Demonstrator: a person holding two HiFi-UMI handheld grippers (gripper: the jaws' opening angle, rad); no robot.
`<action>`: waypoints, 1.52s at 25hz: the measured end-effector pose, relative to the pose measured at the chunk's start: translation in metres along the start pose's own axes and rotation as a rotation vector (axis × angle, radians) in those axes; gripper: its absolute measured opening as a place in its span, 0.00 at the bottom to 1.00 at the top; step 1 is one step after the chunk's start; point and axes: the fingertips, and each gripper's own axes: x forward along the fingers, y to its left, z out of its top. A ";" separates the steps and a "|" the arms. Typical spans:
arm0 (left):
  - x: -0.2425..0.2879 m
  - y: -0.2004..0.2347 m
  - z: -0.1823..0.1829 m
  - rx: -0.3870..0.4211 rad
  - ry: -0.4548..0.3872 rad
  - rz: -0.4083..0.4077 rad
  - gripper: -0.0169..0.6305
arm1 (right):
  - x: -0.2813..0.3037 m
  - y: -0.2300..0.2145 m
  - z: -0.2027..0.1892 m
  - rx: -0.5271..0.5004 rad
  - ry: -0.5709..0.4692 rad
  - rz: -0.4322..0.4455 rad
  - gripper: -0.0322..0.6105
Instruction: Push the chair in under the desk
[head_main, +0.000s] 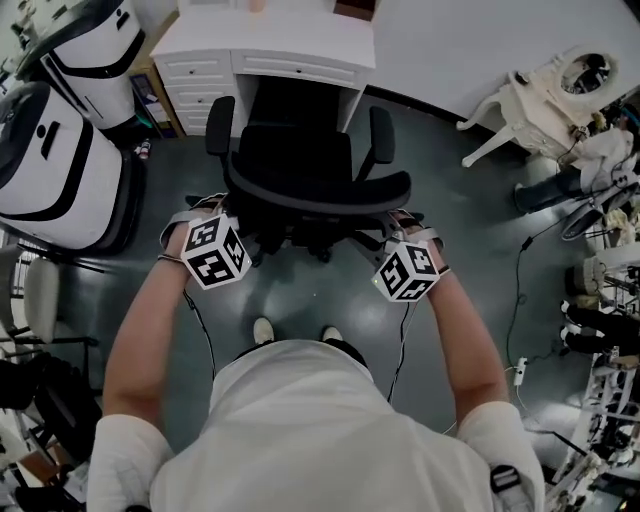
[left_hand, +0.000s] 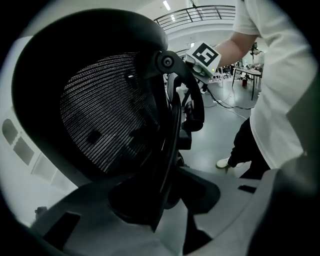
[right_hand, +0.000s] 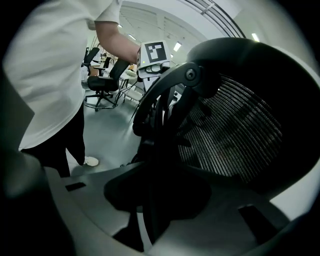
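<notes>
Now, left tool (head_main: 215, 208), right tool (head_main: 402, 218) clamped on back of chair (head_main: 298, 150), desk (head_main: 275, 42) ahead, drawers (head_main: 196, 82) left

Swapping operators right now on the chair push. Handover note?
Left gripper: looks closed on the left edge of the chair backrest; the edge sits between its jaws.
Right gripper: likewise on the backrest's right edge.
Chair: faces the white desk, lined up with the opening beside the drawers. The seat reaches about the desk's front edge; the armrests and backrest are out over the floor.
Done: backrest gripped, chair aligned.
Left: push straight in until the seat is under the desk, then let go.
</notes>
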 end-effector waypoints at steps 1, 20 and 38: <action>0.001 0.003 0.001 0.002 0.000 -0.007 0.25 | 0.000 -0.003 -0.001 0.006 0.002 0.000 0.24; 0.021 0.060 -0.006 0.031 -0.007 -0.025 0.25 | 0.030 -0.049 -0.005 0.026 0.013 -0.034 0.24; 0.041 0.124 -0.027 0.057 -0.010 0.002 0.26 | 0.075 -0.098 -0.003 0.063 0.033 -0.025 0.24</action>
